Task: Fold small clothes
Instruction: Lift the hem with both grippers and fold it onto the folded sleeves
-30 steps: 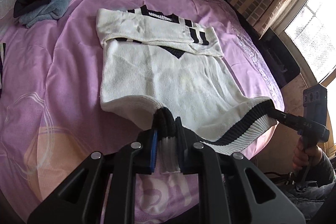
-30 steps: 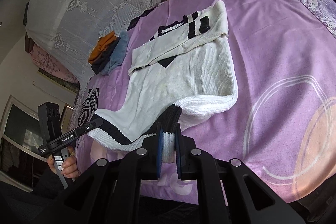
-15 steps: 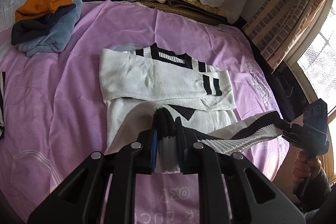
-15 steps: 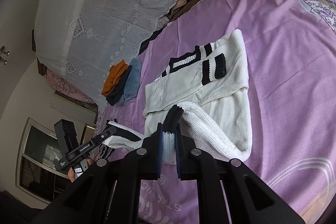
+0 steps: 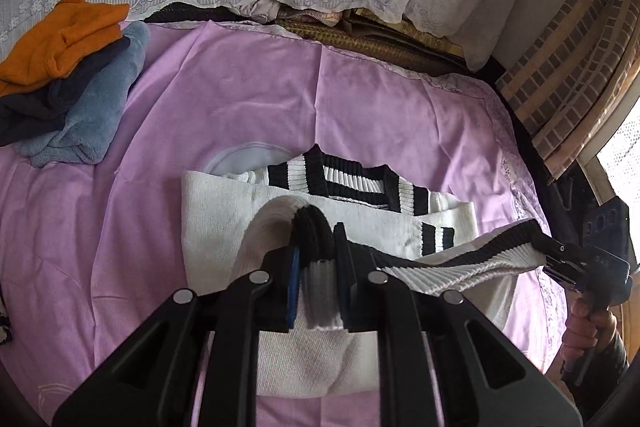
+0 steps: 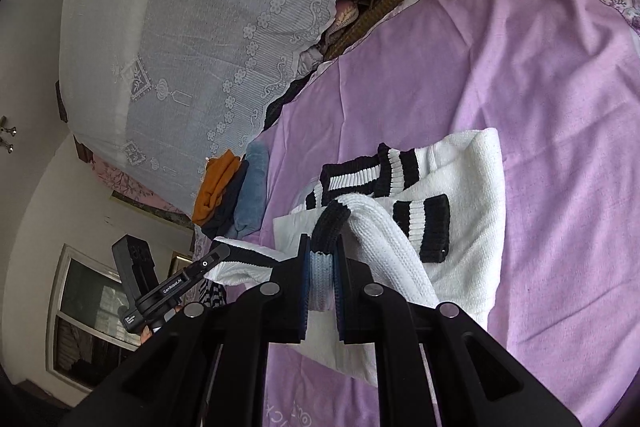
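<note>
Both grippers, left gripper (image 5: 316, 263) and right gripper (image 6: 322, 277), are clamped on the white sweater's (image 5: 224, 215) striped hem. Sleeves look folded in already; the bottom-to-collar fold seems about halfway, with laying down and smoothing left.

The left hand-held gripper (image 6: 218, 254), down at eight o'clock in the right wrist view, carries white lettering along its arm reading "GenRobot.AI". A small white label lower on its handle is too fine to read.
</note>
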The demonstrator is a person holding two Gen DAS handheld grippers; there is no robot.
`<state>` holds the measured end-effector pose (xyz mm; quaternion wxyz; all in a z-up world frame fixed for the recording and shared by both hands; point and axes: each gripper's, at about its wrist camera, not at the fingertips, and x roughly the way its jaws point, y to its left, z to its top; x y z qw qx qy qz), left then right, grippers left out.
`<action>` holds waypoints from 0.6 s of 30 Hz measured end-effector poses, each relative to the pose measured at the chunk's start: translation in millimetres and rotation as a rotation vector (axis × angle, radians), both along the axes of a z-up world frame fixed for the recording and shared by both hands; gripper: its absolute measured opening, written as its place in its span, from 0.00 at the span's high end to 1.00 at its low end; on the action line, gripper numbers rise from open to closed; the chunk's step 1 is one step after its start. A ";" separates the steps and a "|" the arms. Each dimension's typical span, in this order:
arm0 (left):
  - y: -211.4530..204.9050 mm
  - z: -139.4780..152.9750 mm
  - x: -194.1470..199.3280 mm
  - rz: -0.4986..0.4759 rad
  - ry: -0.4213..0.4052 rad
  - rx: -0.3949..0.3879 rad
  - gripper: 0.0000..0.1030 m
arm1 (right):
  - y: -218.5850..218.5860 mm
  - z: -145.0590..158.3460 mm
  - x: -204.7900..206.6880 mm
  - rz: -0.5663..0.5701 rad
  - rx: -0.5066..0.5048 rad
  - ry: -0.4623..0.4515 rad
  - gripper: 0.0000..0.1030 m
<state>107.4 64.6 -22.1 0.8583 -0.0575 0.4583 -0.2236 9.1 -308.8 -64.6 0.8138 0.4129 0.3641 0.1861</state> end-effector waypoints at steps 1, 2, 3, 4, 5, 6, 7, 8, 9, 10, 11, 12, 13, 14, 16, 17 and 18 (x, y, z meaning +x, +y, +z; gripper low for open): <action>-1.9 -3.2 8.5 0.007 0.007 0.000 0.86 | -1.2 -1.9 10.0 -0.001 0.006 0.002 0.90; -4.0 -6.3 17.0 0.013 0.013 0.002 0.86 | -2.5 -4.3 19.5 -0.001 0.009 0.005 0.90; -5.6 -10.1 25.0 0.019 0.021 0.004 0.86 | -3.3 -7.3 29.2 -0.003 0.009 0.010 0.90; -7.3 -14.1 33.4 0.023 0.030 0.005 0.87 | -4.5 -11.5 38.5 -0.007 0.012 0.019 0.90; -8.4 -18.7 40.9 0.026 0.039 0.008 0.86 | -6.4 -16.7 47.9 -0.013 0.021 0.030 0.90; -9.9 -23.3 48.5 0.029 0.048 0.010 0.86 | -8.1 -22.8 56.0 -0.018 0.035 0.043 0.90; -11.3 -28.5 55.8 0.031 0.057 0.014 0.86 | -10.3 -29.3 63.9 -0.026 0.048 0.056 0.90; -12.3 -33.9 63.2 0.033 0.068 0.018 0.86 | -11.8 -35.6 70.9 -0.034 0.054 0.072 0.90; -13.6 -39.4 69.9 0.034 0.082 0.019 0.86 | -12.6 -41.9 76.0 -0.041 0.057 0.086 0.90; -15.1 -45.9 76.6 0.034 0.097 0.024 0.86 | -13.2 -48.3 81.5 -0.046 0.062 0.103 0.90; -17.2 -52.2 82.8 0.033 0.113 0.034 0.86 | -13.2 -54.6 86.1 -0.052 0.064 0.121 0.90; -18.7 -58.4 88.3 0.034 0.130 0.044 0.85 | -13.0 -60.1 90.1 -0.057 0.059 0.137 0.90; -20.0 -64.3 93.2 0.036 0.147 0.049 0.85 | -12.4 -64.8 93.4 -0.059 0.051 0.149 0.90; -20.5 -69.5 97.2 0.037 0.160 0.051 0.83 | -11.6 -68.6 96.2 -0.063 0.045 0.160 0.89; -19.9 -75.8 103.3 0.044 0.179 0.044 0.82 | -12.1 -75.8 99.6 -0.068 0.049 0.180 0.87; -19.1 -77.8 105.9 0.043 0.191 0.034 0.81 | -13.3 -78.8 101.4 -0.073 0.059 0.193 0.83; -18.0 -79.1 108.2 0.044 0.203 0.023 0.81 | -15.9 -81.1 101.4 -0.086 0.070 0.202 0.76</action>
